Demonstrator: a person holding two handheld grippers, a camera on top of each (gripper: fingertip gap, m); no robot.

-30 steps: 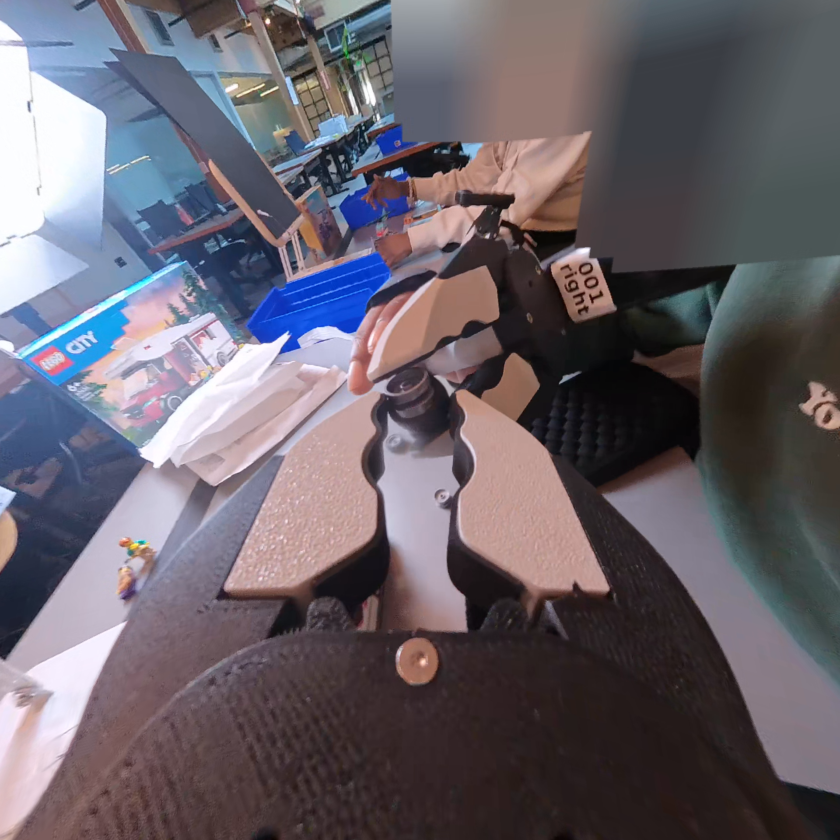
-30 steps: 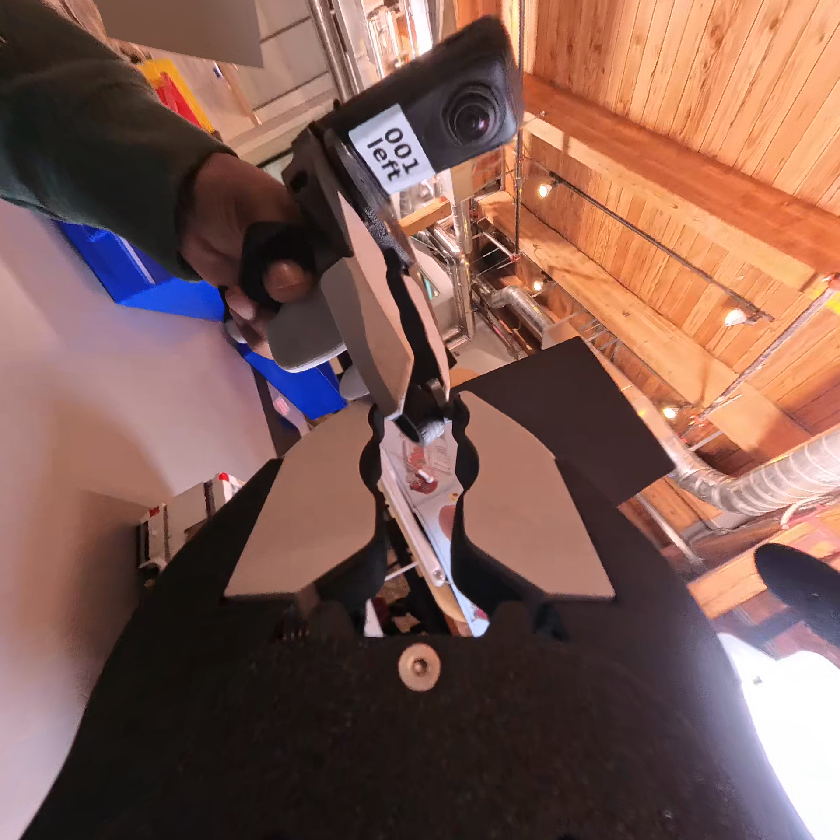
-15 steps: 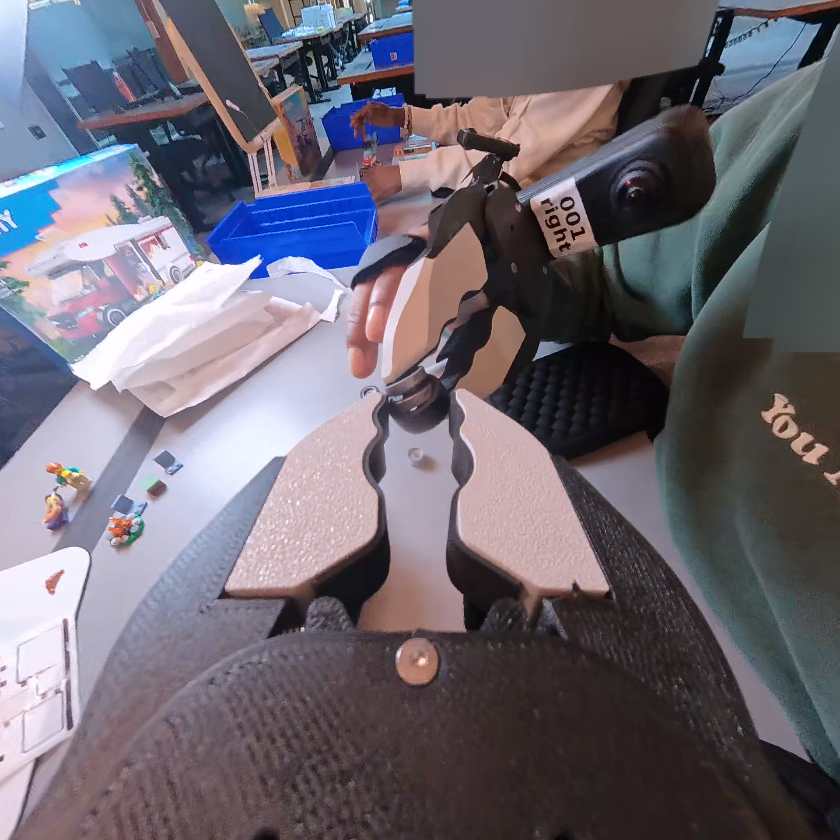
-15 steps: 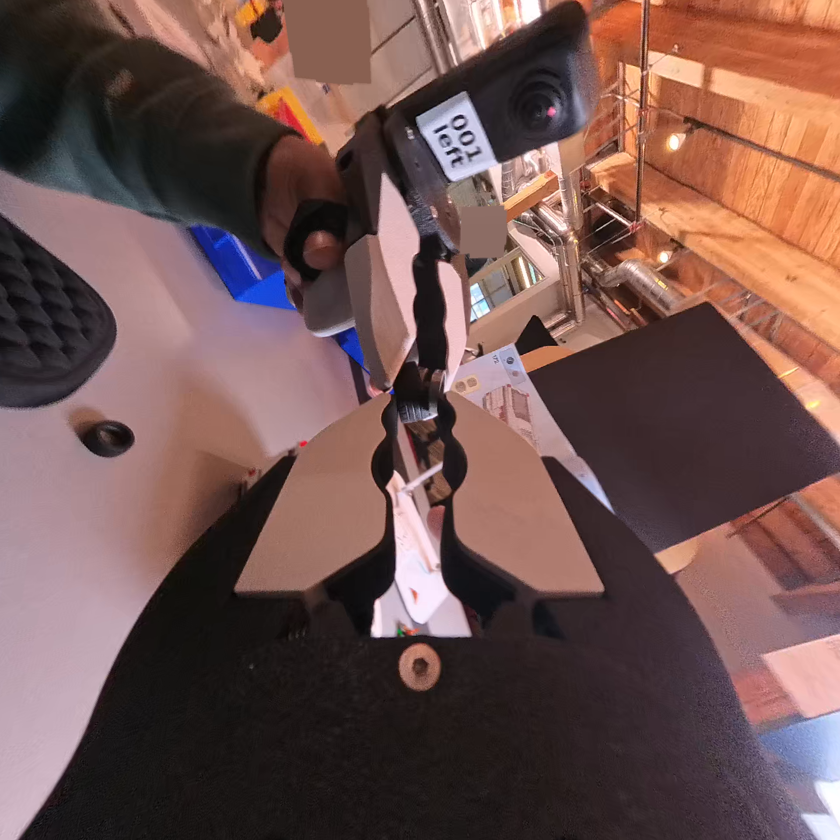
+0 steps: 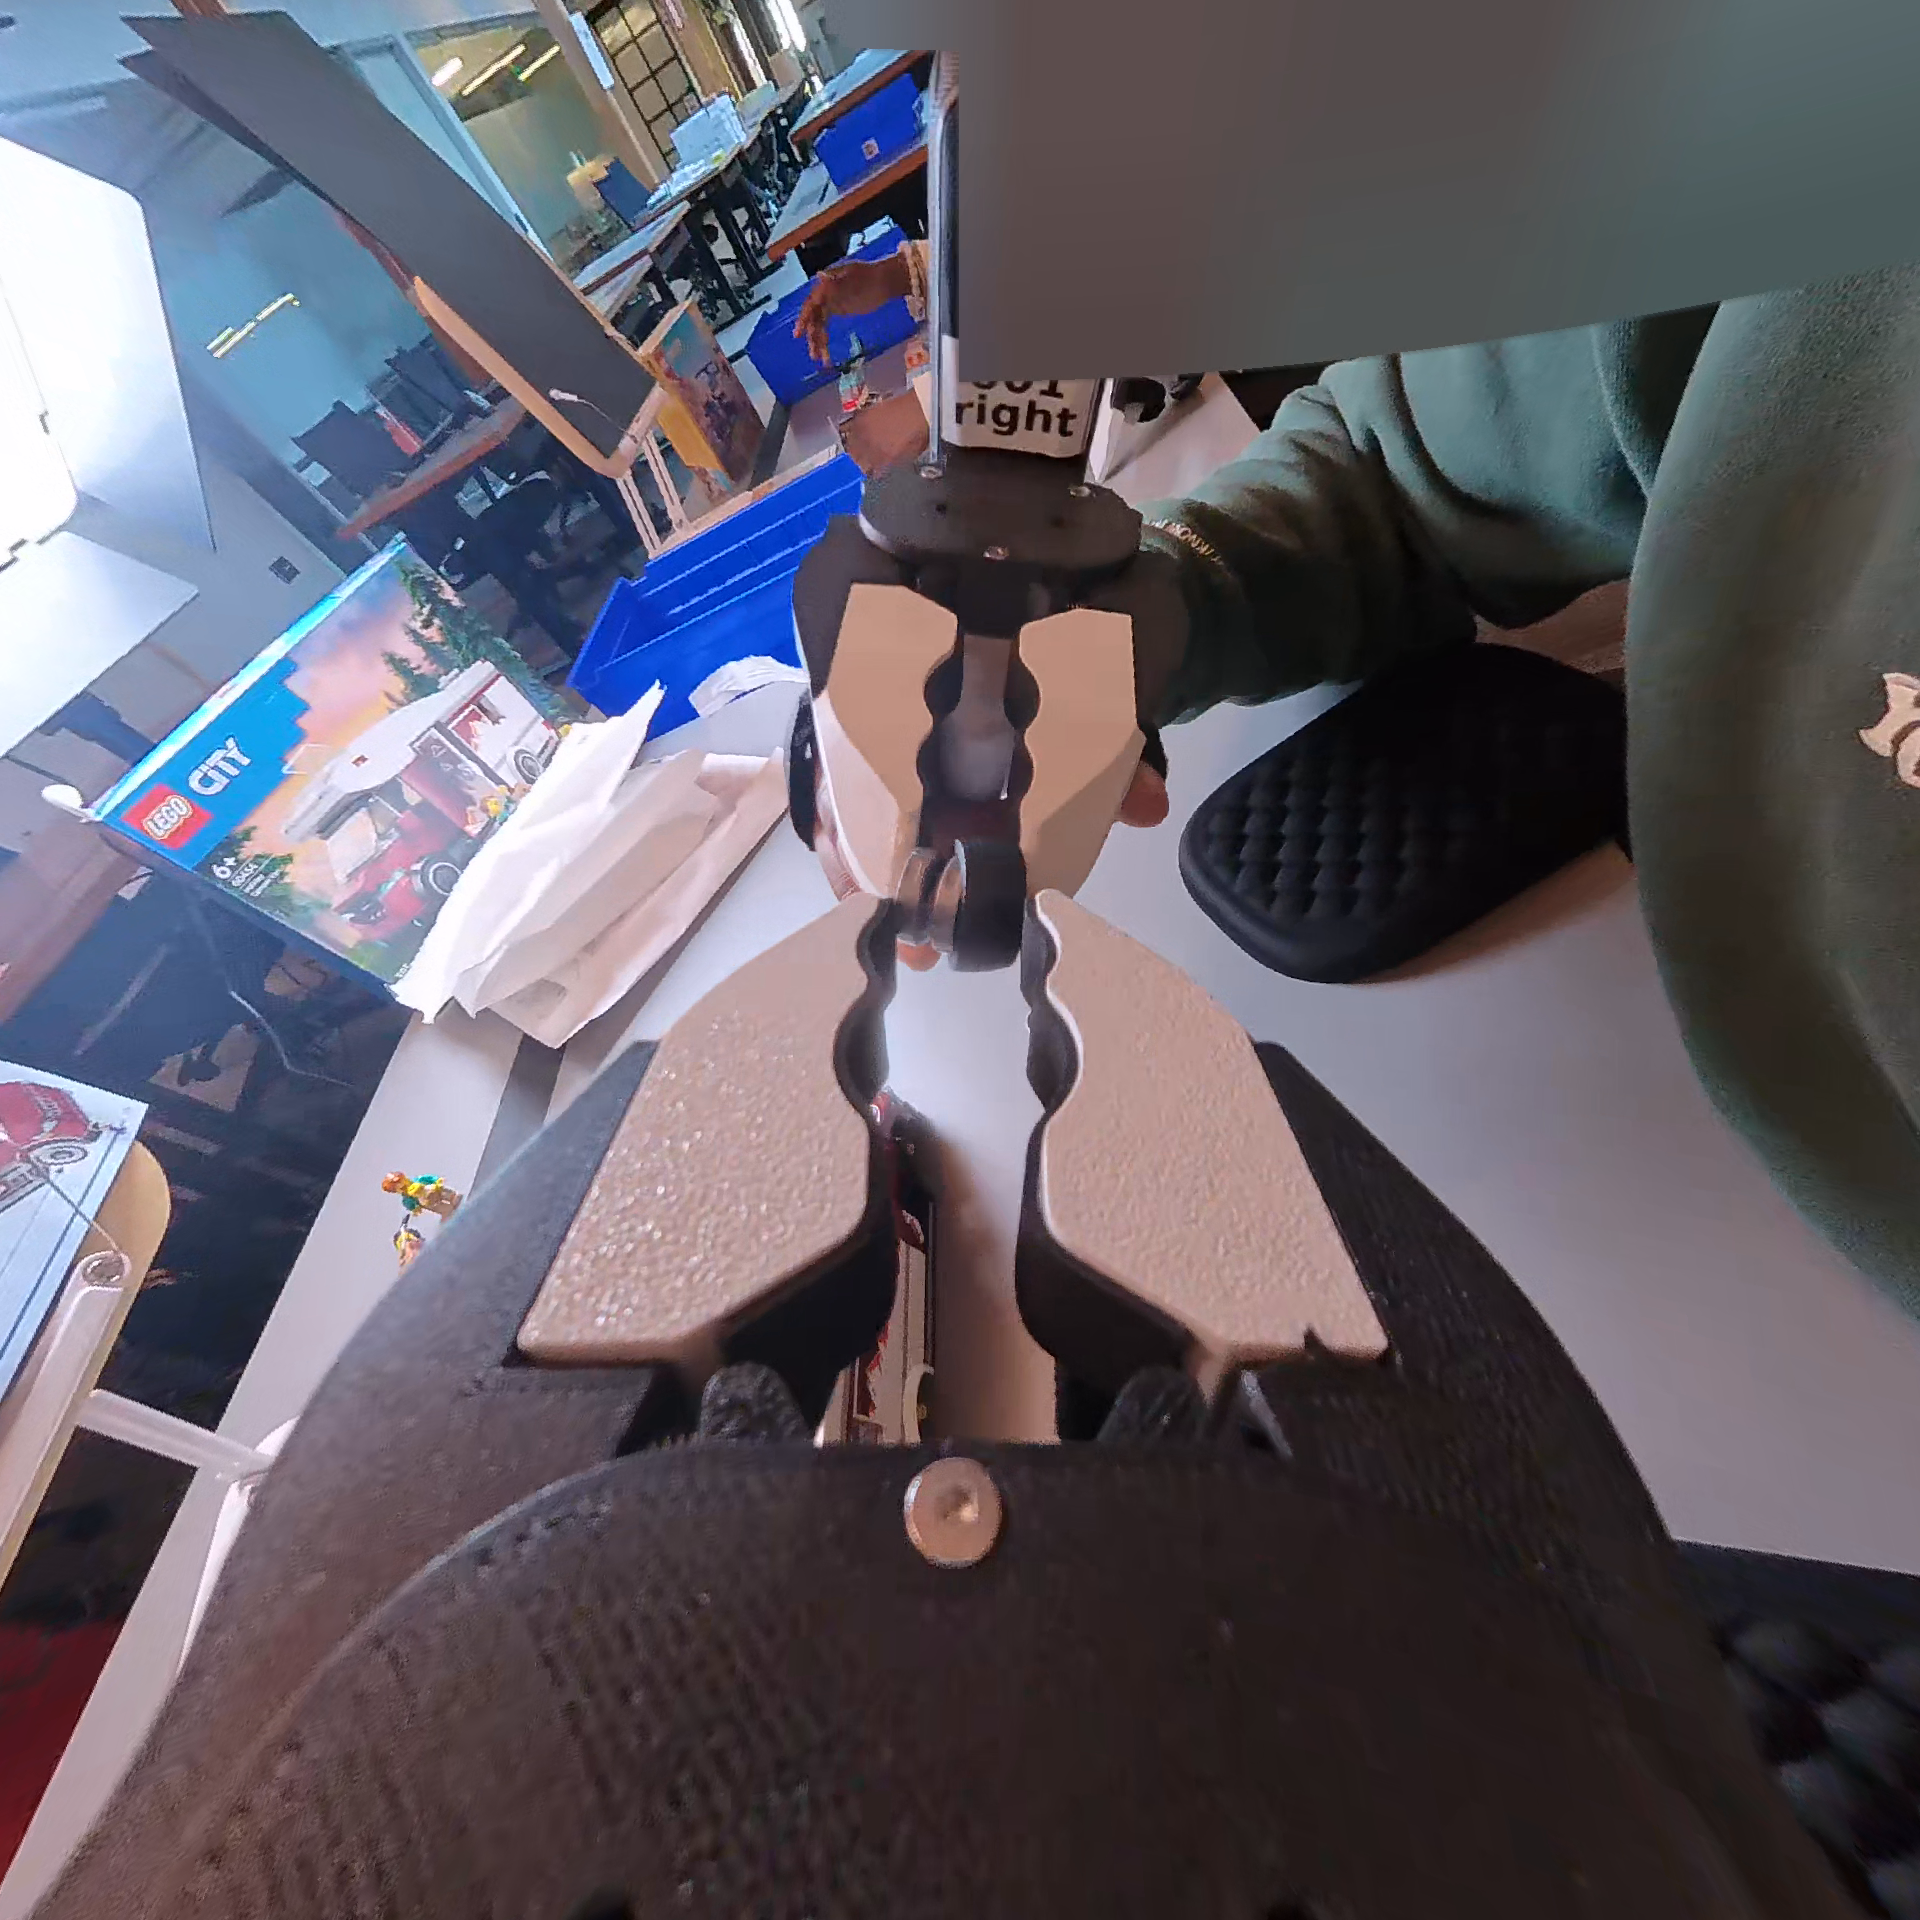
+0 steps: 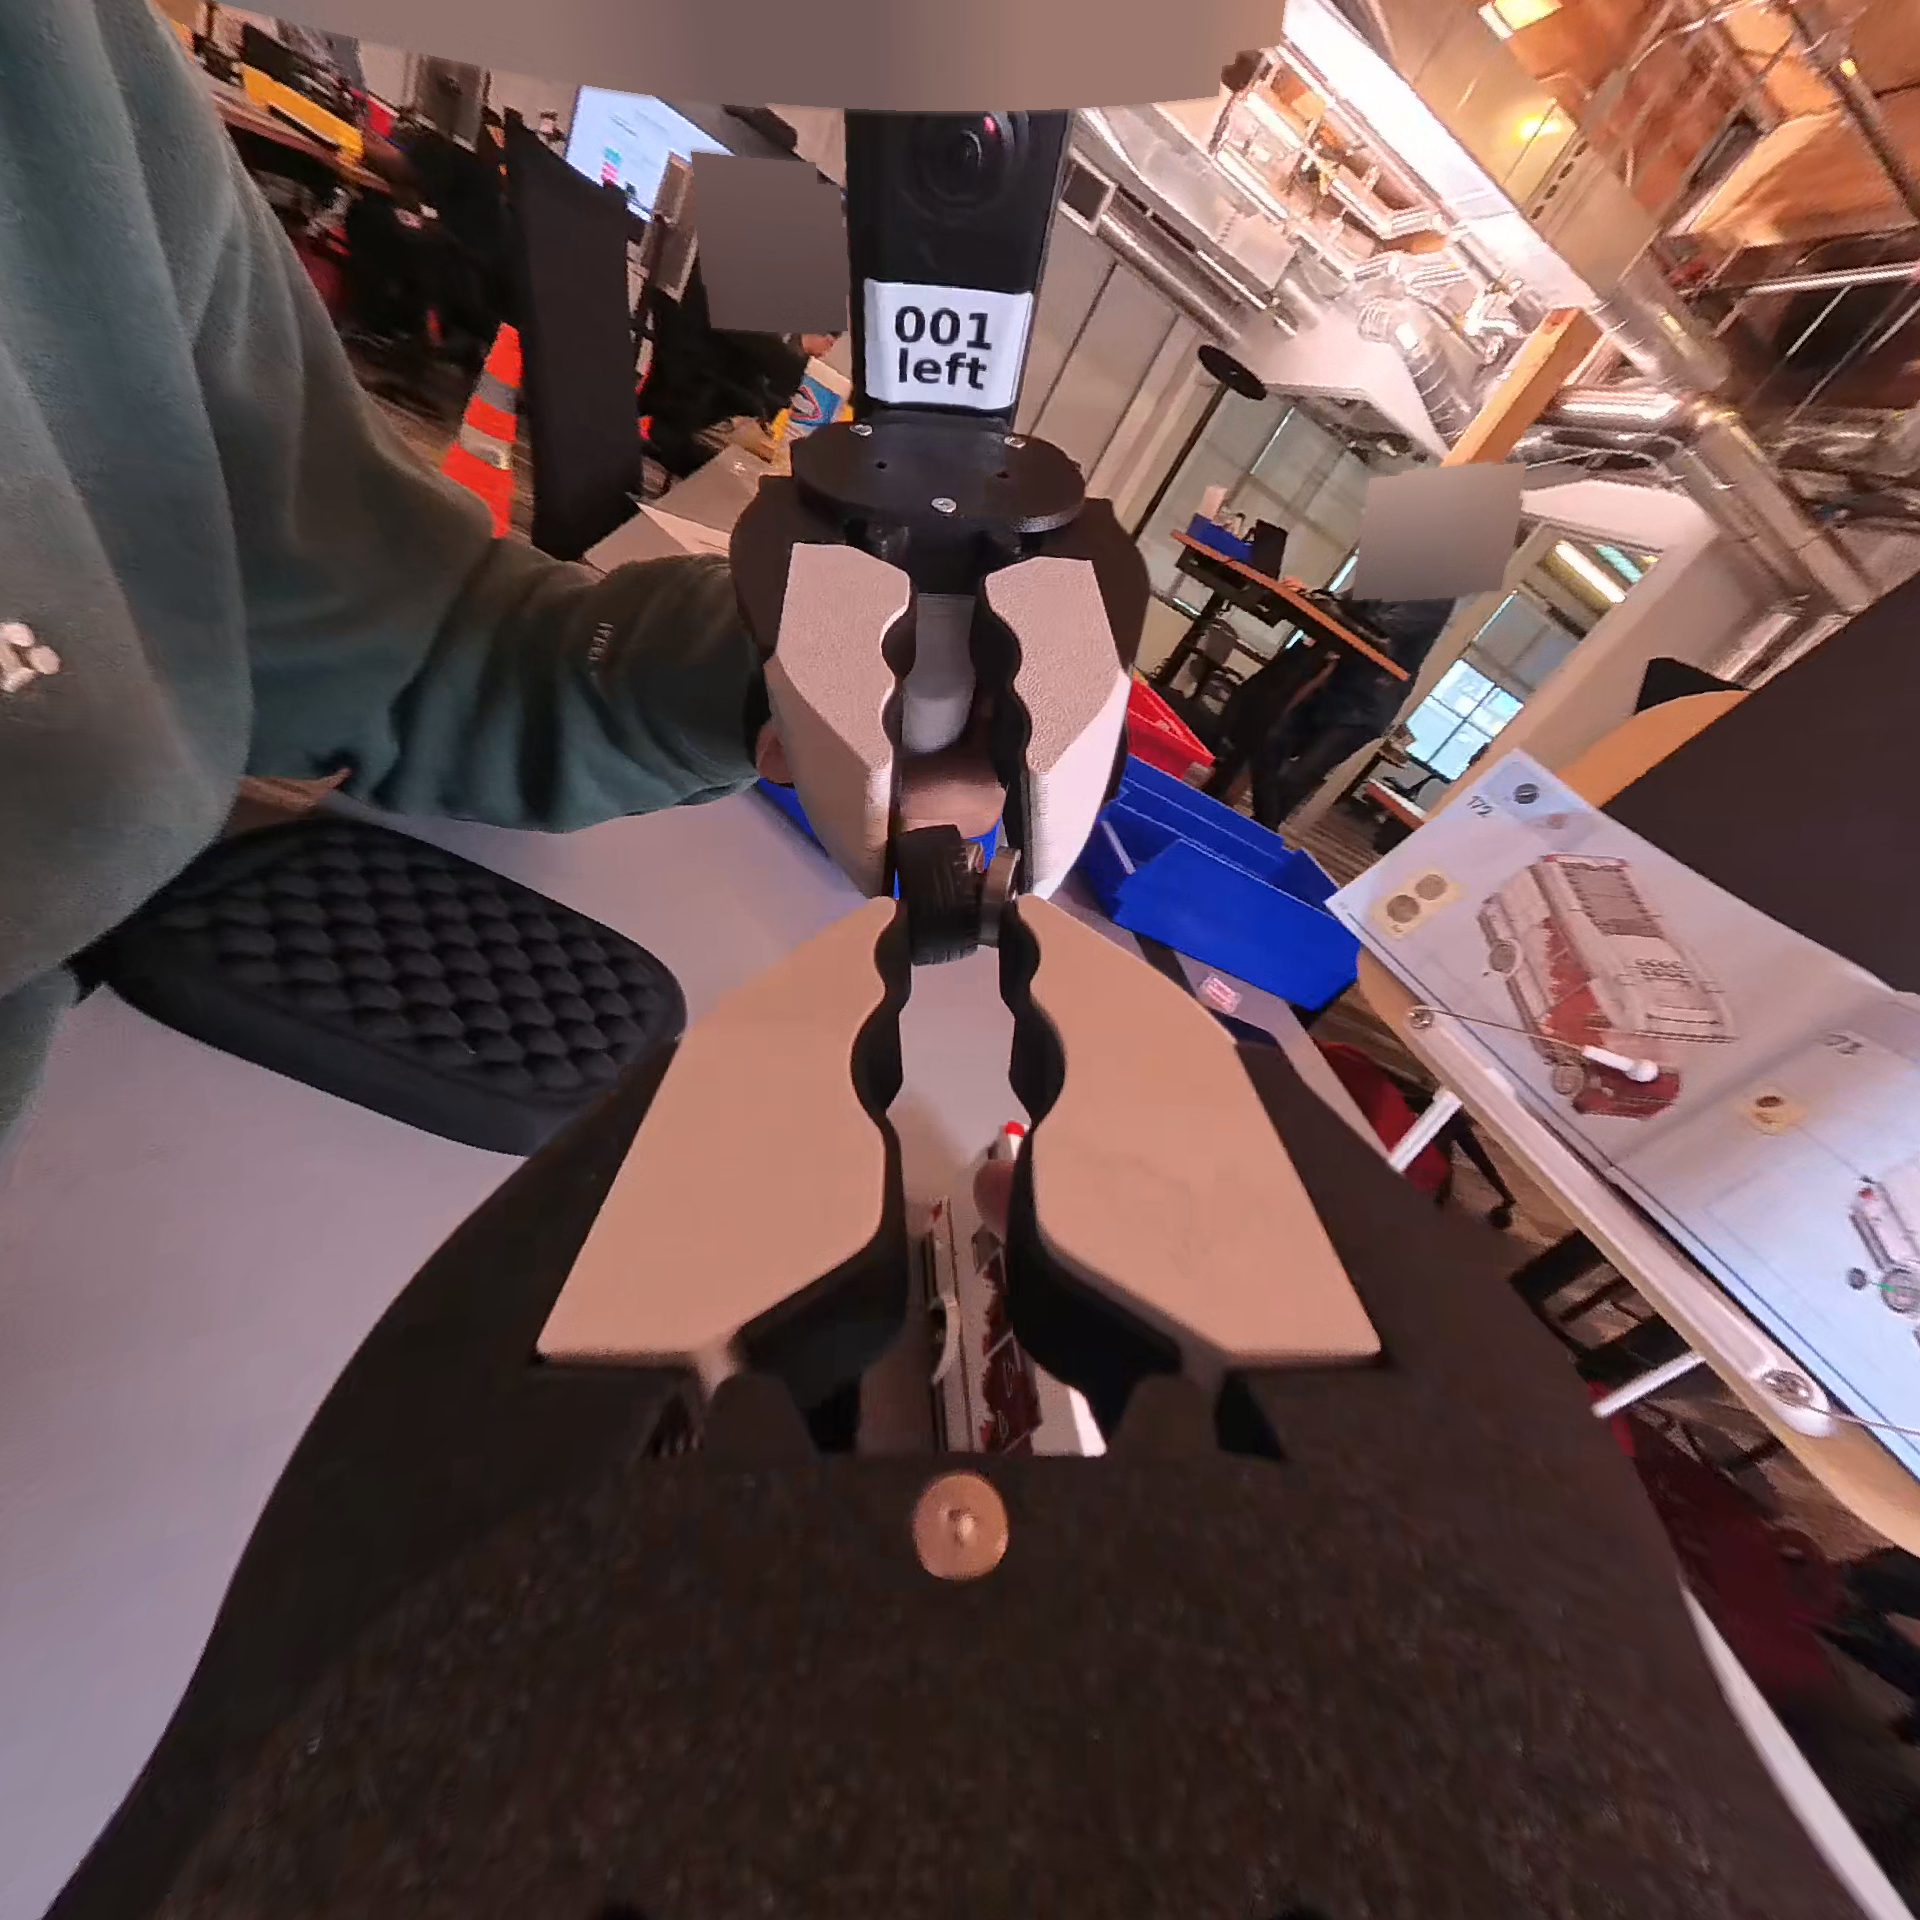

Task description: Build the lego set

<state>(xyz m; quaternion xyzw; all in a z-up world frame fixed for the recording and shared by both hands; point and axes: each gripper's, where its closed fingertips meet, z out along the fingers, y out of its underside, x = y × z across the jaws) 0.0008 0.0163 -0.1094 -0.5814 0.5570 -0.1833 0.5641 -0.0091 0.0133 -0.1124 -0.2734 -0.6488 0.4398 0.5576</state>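
I hold both hand-held grippers tip to tip at frame centre, raised off the grey surface. The left hand-held gripper and the right hand-held gripper each clamp the same small wheel: black tyre, grey hub.

- Slip risk: the grip sits only at the fingertips; a twist or pull between the two may eject the wheel.
- Separation risk: the tyre may peel off the hub if I pull unevenly.
- Loss risk: a dropped part may roll toward the black mat.
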